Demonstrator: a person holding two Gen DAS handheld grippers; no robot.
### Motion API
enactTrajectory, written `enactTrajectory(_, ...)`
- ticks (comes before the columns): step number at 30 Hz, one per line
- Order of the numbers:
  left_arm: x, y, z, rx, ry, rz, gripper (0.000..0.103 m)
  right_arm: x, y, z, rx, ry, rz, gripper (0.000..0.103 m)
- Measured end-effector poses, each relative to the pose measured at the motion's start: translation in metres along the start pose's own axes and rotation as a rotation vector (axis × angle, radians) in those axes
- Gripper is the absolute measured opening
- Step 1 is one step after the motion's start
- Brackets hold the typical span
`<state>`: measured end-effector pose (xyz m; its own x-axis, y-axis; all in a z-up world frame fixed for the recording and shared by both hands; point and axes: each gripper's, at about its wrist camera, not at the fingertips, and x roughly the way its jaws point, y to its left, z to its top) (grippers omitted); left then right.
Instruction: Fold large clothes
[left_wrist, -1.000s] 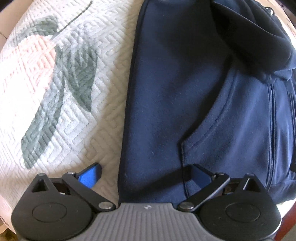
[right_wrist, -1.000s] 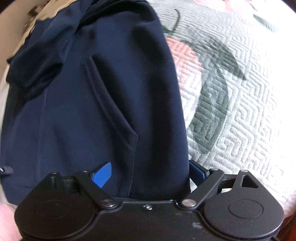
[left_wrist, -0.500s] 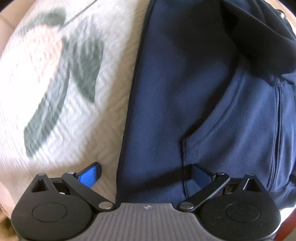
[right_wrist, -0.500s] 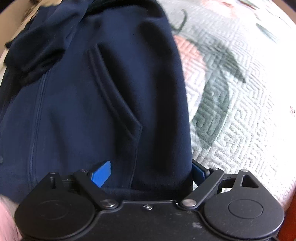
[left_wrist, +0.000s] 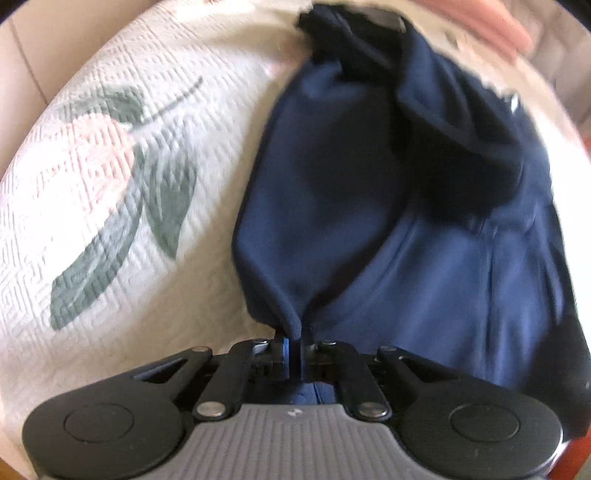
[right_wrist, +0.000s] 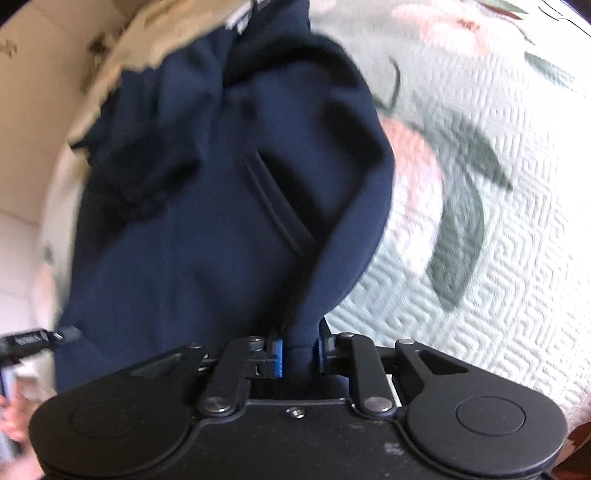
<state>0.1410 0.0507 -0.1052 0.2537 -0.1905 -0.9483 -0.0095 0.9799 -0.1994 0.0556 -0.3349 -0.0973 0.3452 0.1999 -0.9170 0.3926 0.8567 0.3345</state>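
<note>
A navy zip hoodie (left_wrist: 388, 206) lies on a quilted bedspread, its hood and sleeves folded over the chest. My left gripper (left_wrist: 293, 345) is shut on the hoodie's bottom hem near its left corner, and the cloth bunches up from the jaws. In the right wrist view the same hoodie (right_wrist: 221, 221) shows its slanted pocket. My right gripper (right_wrist: 299, 354) is shut on the hem at the right corner, with cloth pinched between the blue pads. Both hem corners are lifted off the bed.
The white bedspread (left_wrist: 110, 184) with pink flowers and green leaves spreads to the left, and to the right in the right wrist view (right_wrist: 498, 184). A beige wall (right_wrist: 44, 92) stands beyond the bed. A pink cloth (left_wrist: 487, 26) lies at the far edge.
Both grippers closed from open onto the hoodie's bottom hem and lifted it, so the cloth now gathers into the jaws. Both views have risen and tilted.
</note>
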Motion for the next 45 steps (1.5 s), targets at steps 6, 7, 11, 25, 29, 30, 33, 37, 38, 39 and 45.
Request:
enactTrajectory(6,-0.035,-0.008,0.039,-0.124,-0.142,-0.081,0.005,-0.037,0.007,0.048,0.036,-0.110,0.122,0.020)
enactTrajectory(7,-0.041,-0.013,0.048,-0.121,-0.171,-0.080,0.005,-0.039,0.008,0.057,0.040,-0.126,0.134,0.020)
enactTrajectory(11,-0.051,-0.029,0.078,-0.071,-0.264,-0.073,0.005,-0.044,0.011,0.095,-0.026,-0.219,0.121,0.020)
enactTrajectory(25,-0.031,-0.049,0.209,-0.222,-0.419,-0.050,0.005,-0.011,0.036,0.251,-0.034,-0.375,0.200,0.020)
enactTrajectory(29,0.004,-0.056,0.263,-0.265,-0.365,-0.045,0.005,0.030,0.032,0.299,0.029,-0.339,0.171,0.020)
enactTrajectory(30,0.014,-0.056,0.274,-0.279,-0.346,-0.036,0.005,0.041,0.031,0.309,0.039,-0.330,0.167,0.020)
enactTrajectory(33,0.042,-0.059,0.305,-0.290,-0.298,-0.012,0.005,0.064,0.035,0.332,0.044,-0.322,0.143,0.020)
enactTrajectory(37,0.063,-0.068,0.335,-0.244,-0.259,0.035,0.005,0.084,0.046,0.361,0.032,-0.320,0.123,0.020)
enactTrajectory(38,0.068,-0.069,0.343,-0.237,-0.243,0.045,0.006,0.088,0.048,0.367,0.034,-0.313,0.118,0.020)
enactTrajectory(39,0.073,-0.069,0.349,-0.236,-0.231,0.049,0.006,0.092,0.050,0.372,0.037,-0.305,0.112,0.020)
enactTrajectory(45,0.099,-0.076,0.373,-0.176,-0.142,0.117,0.006,0.121,0.050,0.397,0.078,-0.231,0.072,0.020)
